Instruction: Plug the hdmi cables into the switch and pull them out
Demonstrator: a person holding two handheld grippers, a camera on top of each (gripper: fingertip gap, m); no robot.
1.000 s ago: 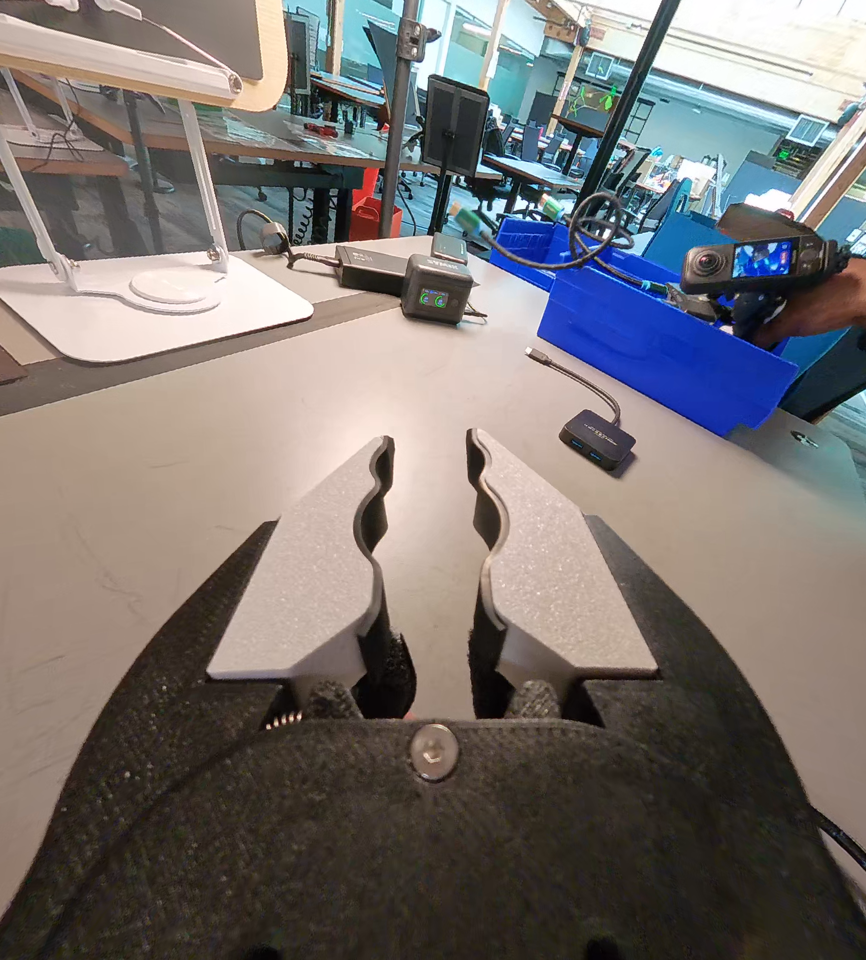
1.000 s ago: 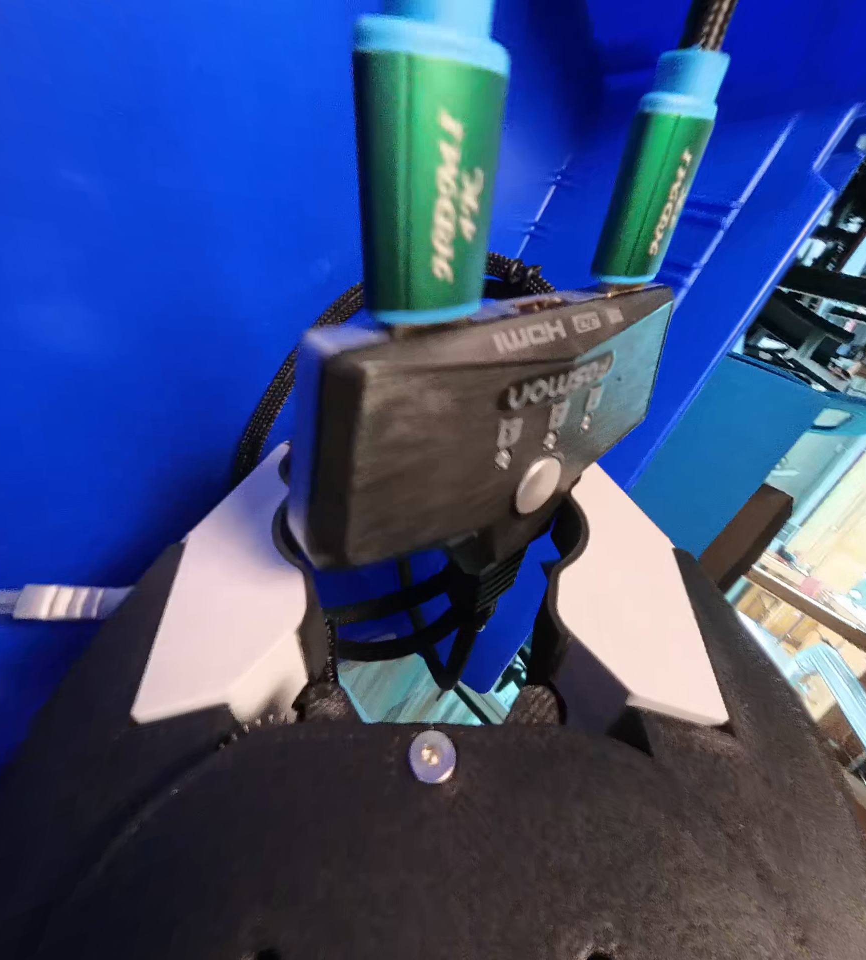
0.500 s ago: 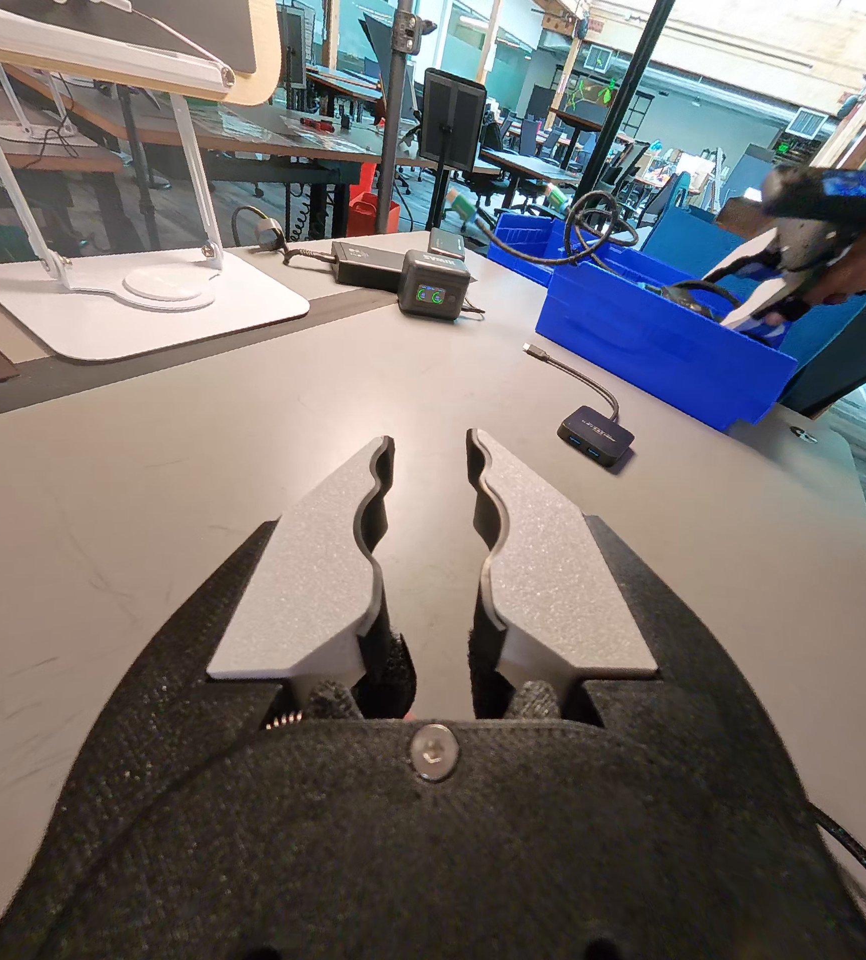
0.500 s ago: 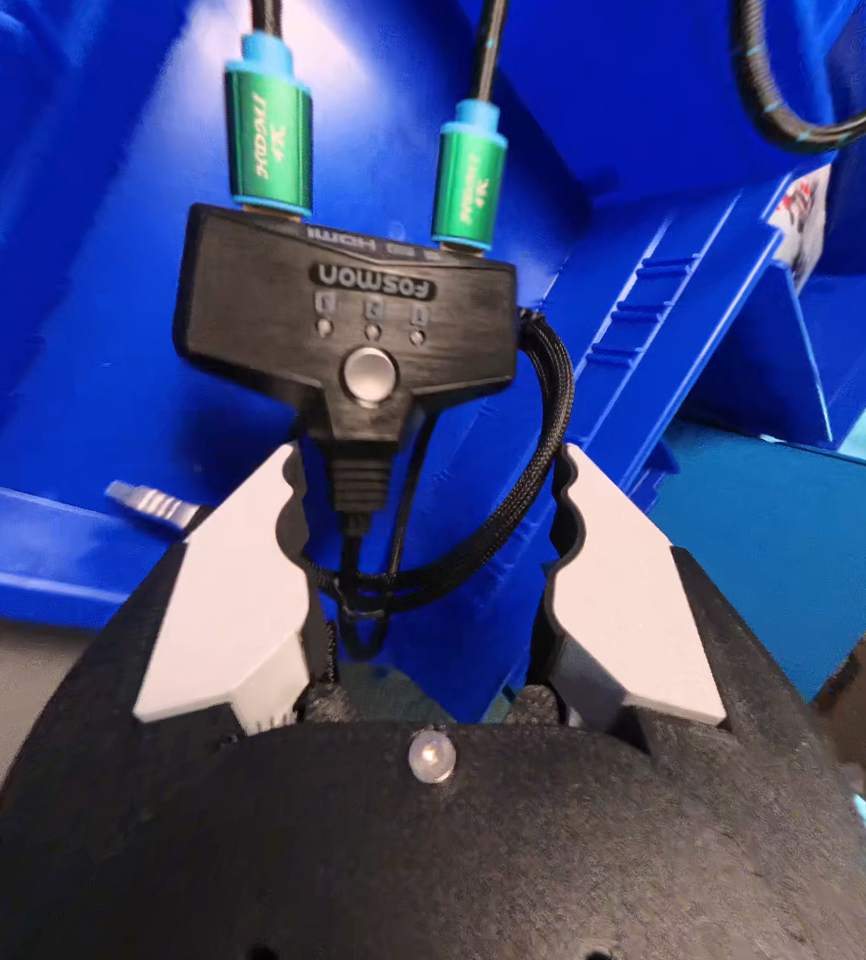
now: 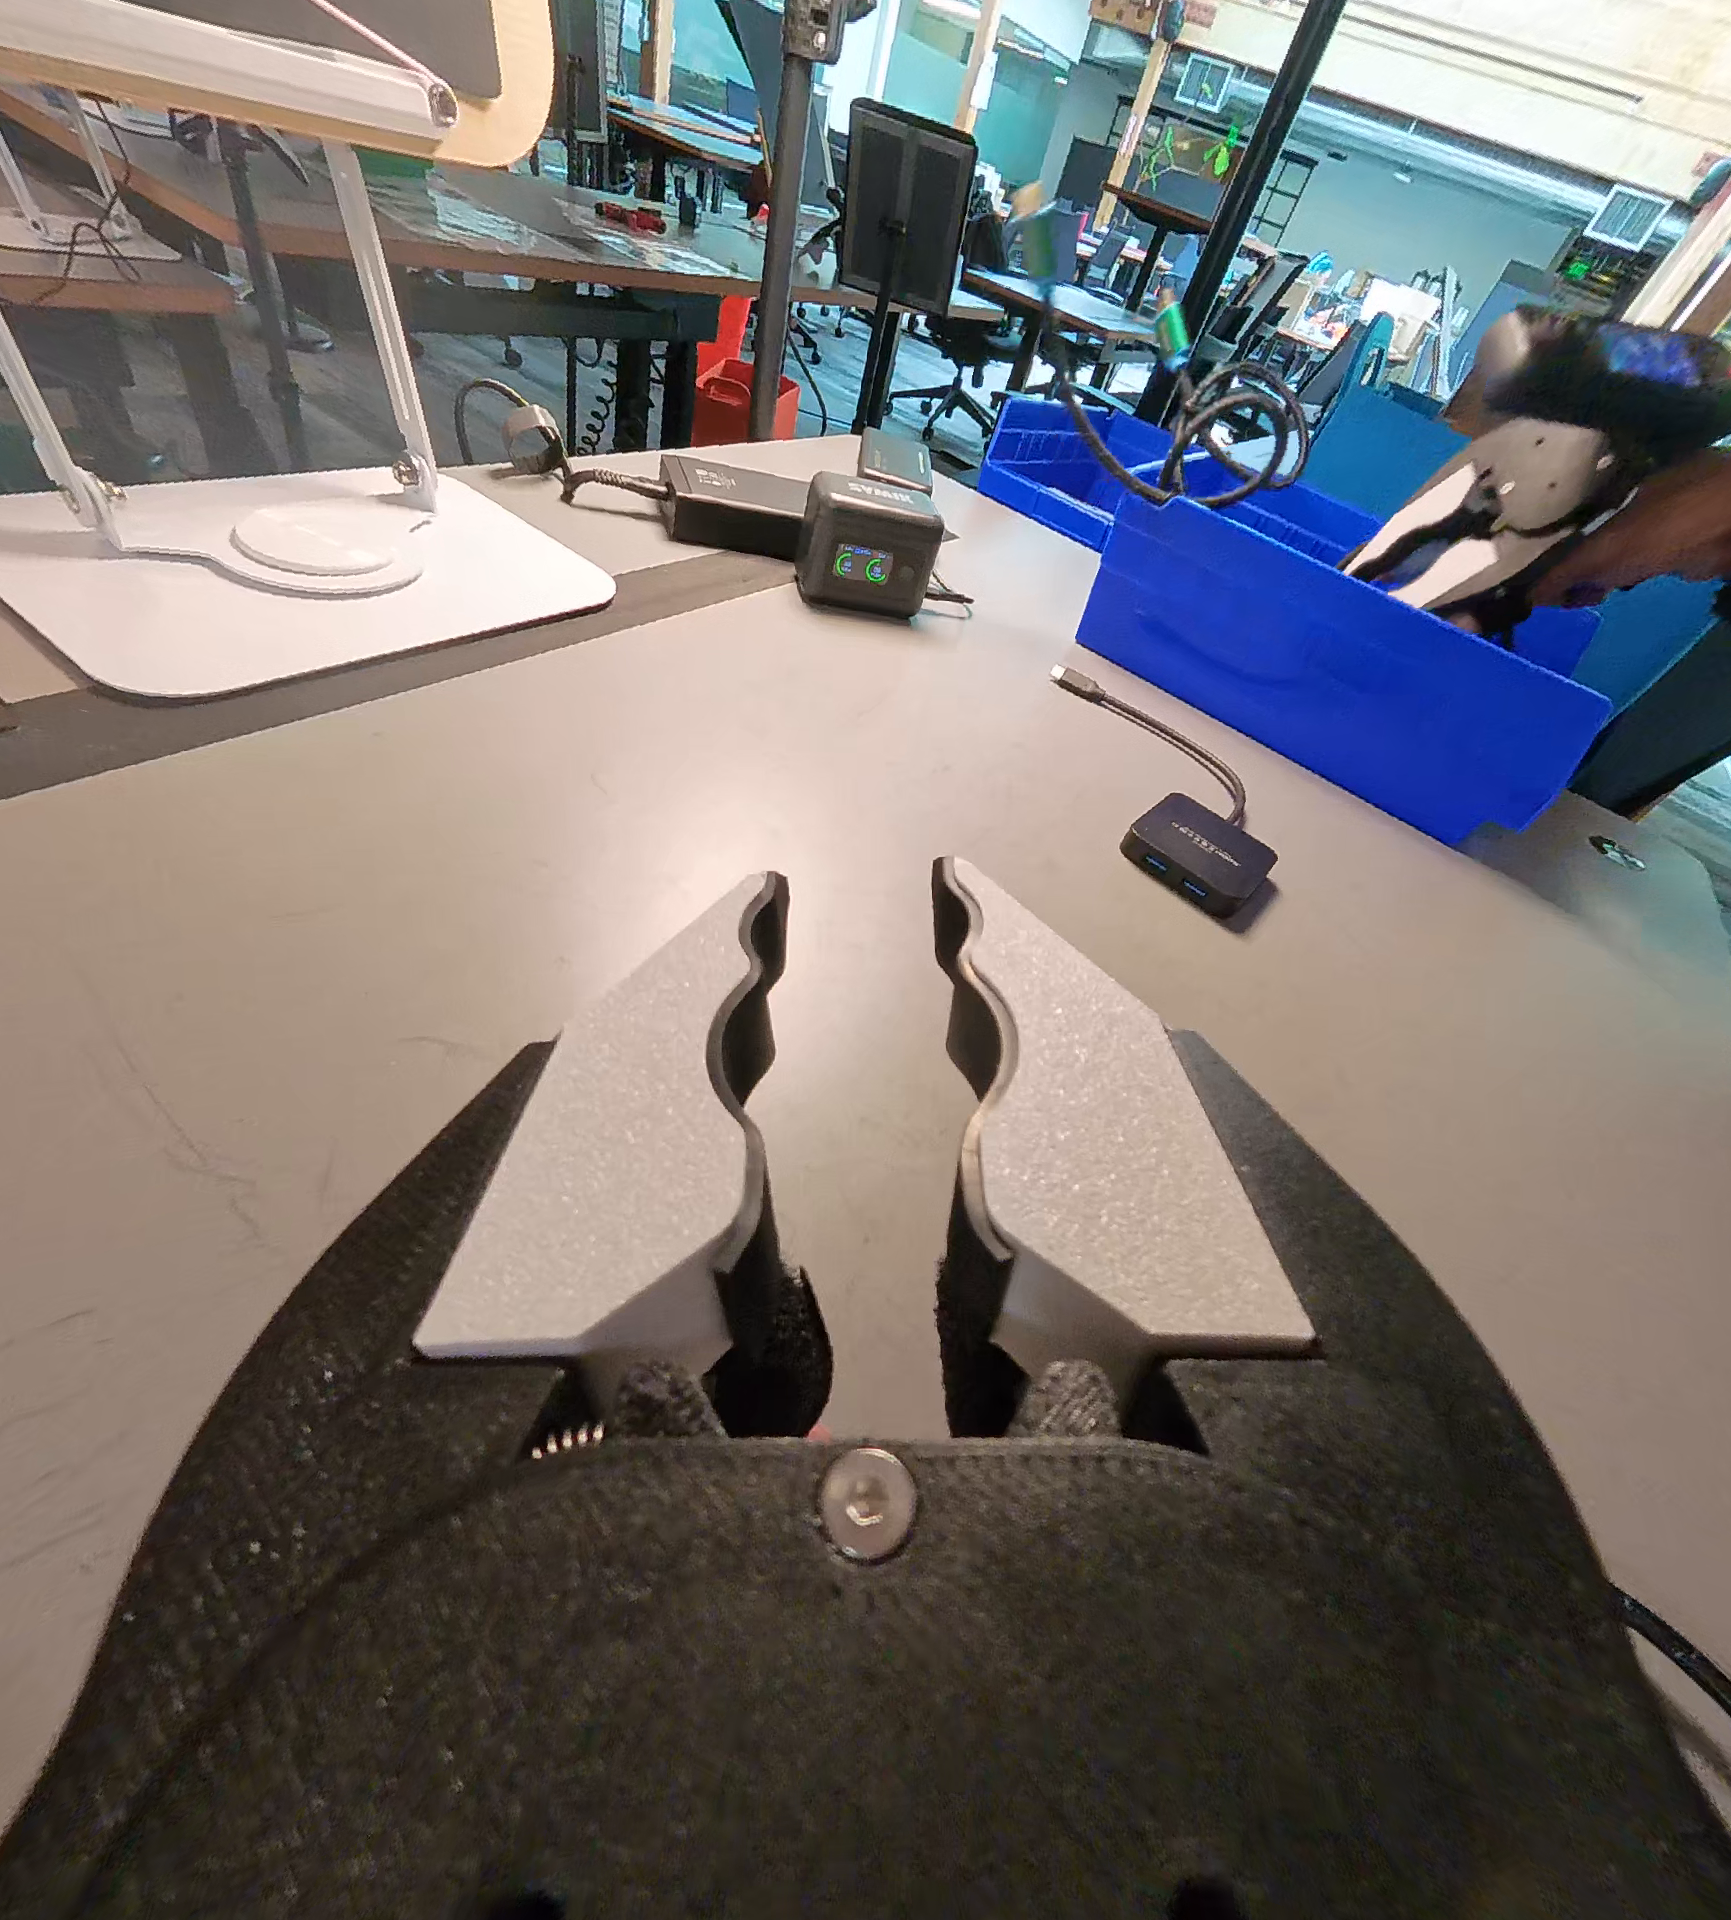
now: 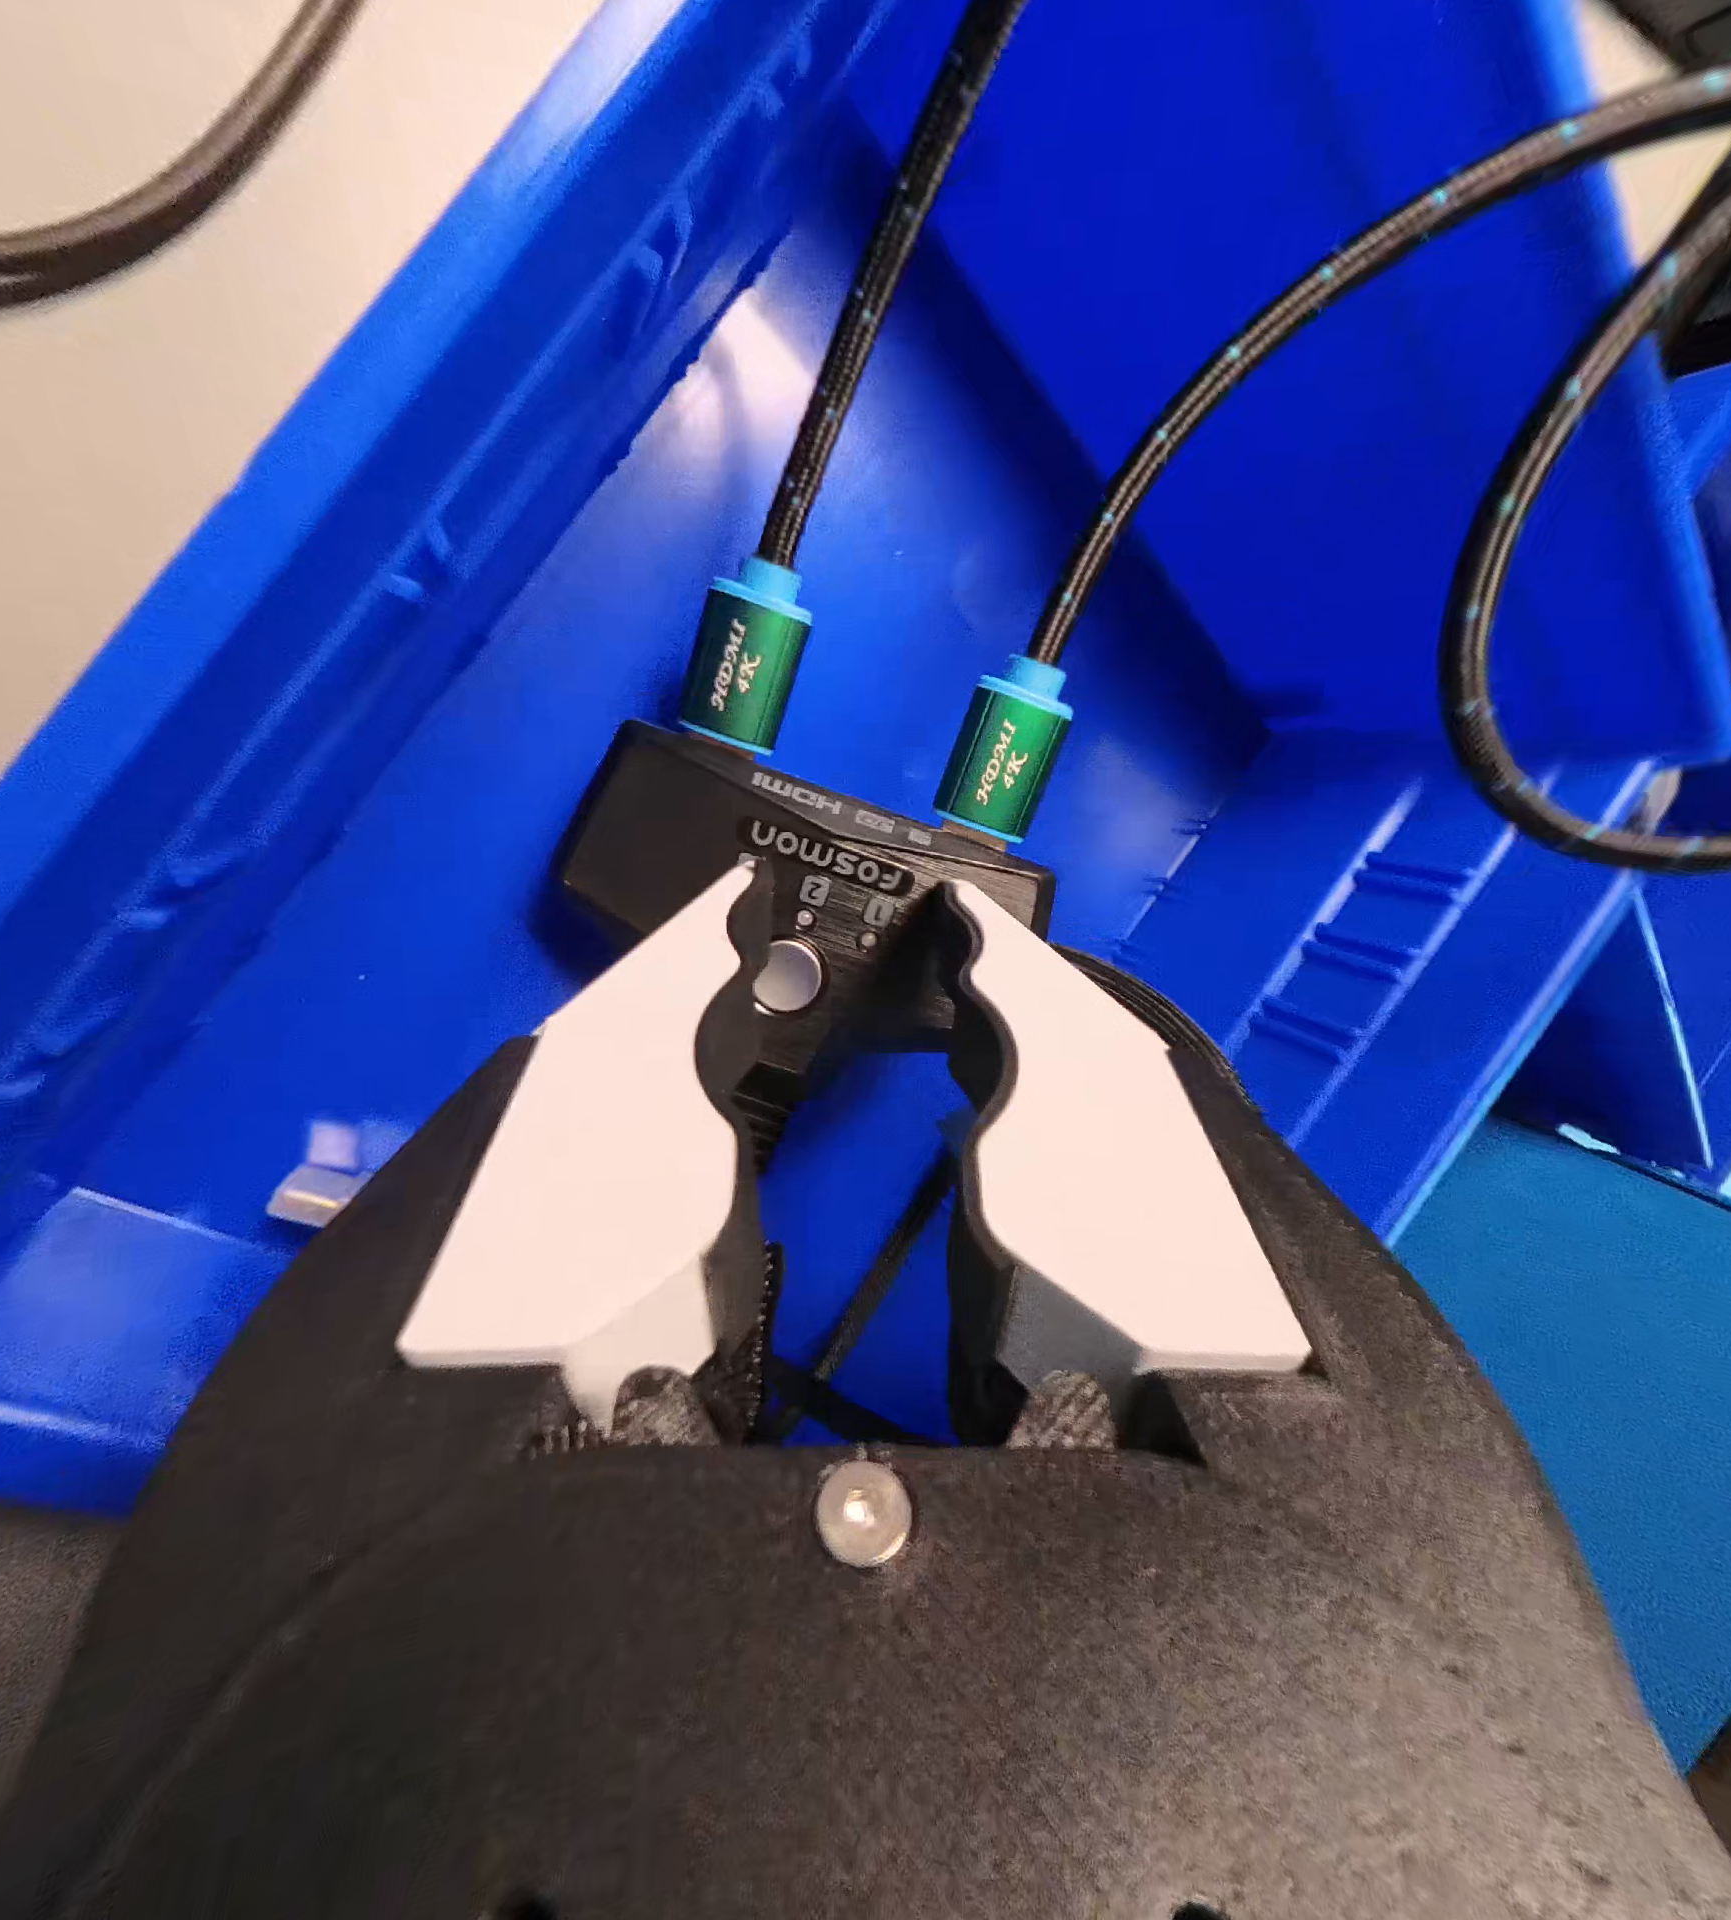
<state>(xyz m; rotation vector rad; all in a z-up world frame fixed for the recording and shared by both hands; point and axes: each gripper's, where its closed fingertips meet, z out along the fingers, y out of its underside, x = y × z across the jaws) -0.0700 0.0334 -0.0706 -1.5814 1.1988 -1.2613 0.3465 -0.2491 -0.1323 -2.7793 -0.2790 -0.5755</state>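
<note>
Lying in the blue bin [image 6: 404, 644], the black switch [image 6: 695, 821] carries two green plugs [image 6: 745, 665], right gripper [image 6: 845, 914] jaws narrowed over it without clearly pinching, left gripper [image 5: 859, 914] parted, empty.

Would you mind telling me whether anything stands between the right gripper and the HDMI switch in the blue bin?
Nothing visible does. The right gripper already has its fingers over the black switch inside the blue bin; whether they grip it is unclear. Two green plugs sit in the switch's far edge.

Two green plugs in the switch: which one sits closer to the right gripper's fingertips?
The right-hand green plug. Its lower end sits just above the right gripper fingertips on the black switch; the left-hand plug sits higher.
</note>
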